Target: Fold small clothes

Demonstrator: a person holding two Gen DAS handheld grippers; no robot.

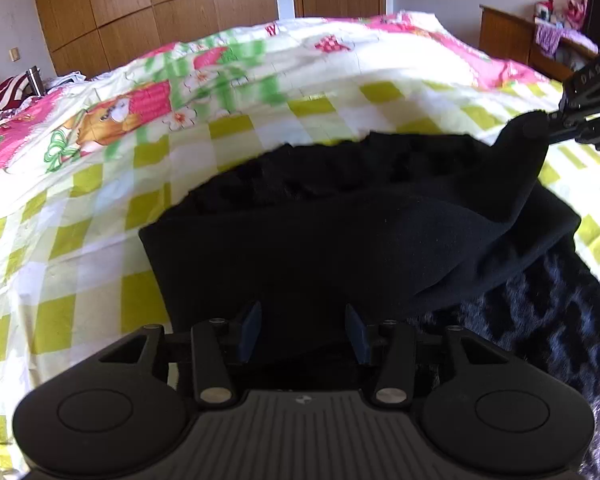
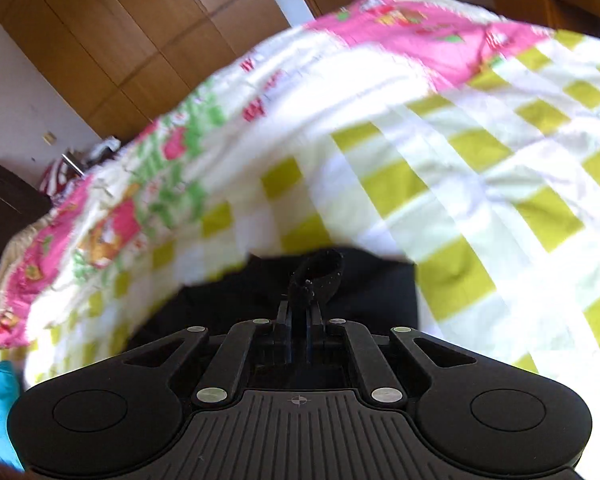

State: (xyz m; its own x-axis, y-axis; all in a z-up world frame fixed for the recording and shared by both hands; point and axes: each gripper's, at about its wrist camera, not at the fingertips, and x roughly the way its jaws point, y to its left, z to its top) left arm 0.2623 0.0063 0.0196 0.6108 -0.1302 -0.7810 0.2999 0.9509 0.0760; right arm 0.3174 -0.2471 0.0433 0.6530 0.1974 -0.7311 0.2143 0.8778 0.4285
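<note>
My right claw (image 2: 300,304) pinches a corner of the black garment (image 1: 320,240), lifted at 2 o'clock; the rest lies mid-bed (image 1: 220,140). Left claw (image 1: 302,332) wide, empty, over the near hem. Thin pinch: I risk slip, skewed fold.

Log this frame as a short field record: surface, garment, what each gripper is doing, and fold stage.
surface: bed with checked yellow-green and pink cartoon-print quilt
garment: black fleece-lined small garment, lying on the quilt, partly doubled over
left gripper: fingers open, garment fabric between them, not clamped
right gripper: shut on a raised corner of the garment, lifted off the quilt
fold stage: mid-fold, corner raised, not yet laid down
</note>
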